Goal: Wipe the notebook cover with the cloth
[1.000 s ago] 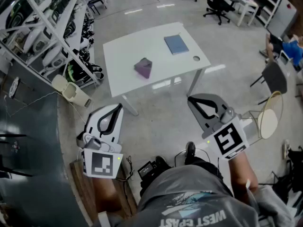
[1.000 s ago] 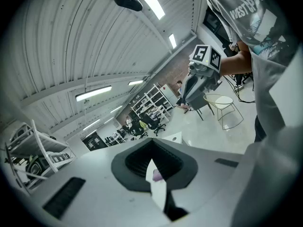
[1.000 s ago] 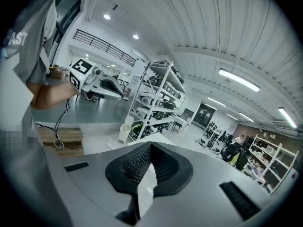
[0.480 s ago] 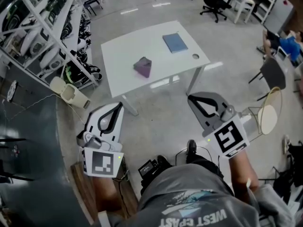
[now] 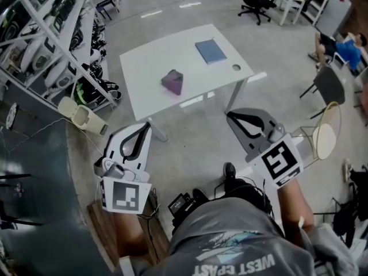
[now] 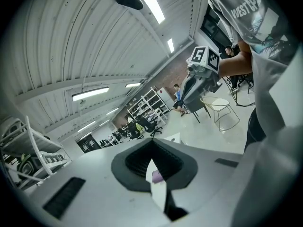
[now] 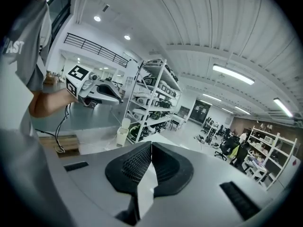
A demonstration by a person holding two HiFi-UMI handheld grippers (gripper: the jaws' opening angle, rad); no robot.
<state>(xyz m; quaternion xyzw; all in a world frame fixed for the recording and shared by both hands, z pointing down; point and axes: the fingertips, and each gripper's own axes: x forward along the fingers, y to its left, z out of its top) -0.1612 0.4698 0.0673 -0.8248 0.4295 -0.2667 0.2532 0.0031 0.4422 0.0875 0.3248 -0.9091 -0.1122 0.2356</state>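
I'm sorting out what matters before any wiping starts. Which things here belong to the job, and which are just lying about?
For the job: blue notebook and purple cloth, apart on the white table; left gripper and right gripper, both shut and empty.

Just lying about: beige bin, dark chair, round wire stool, equipment shelves.

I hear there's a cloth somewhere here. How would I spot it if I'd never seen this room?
Find the white table standing on the grey floor ahead of the person. Near the middle of its front half sits the cloth, a small crumpled purple lump. Its neighbour, the notebook, is flat, blue and farther back to the right.
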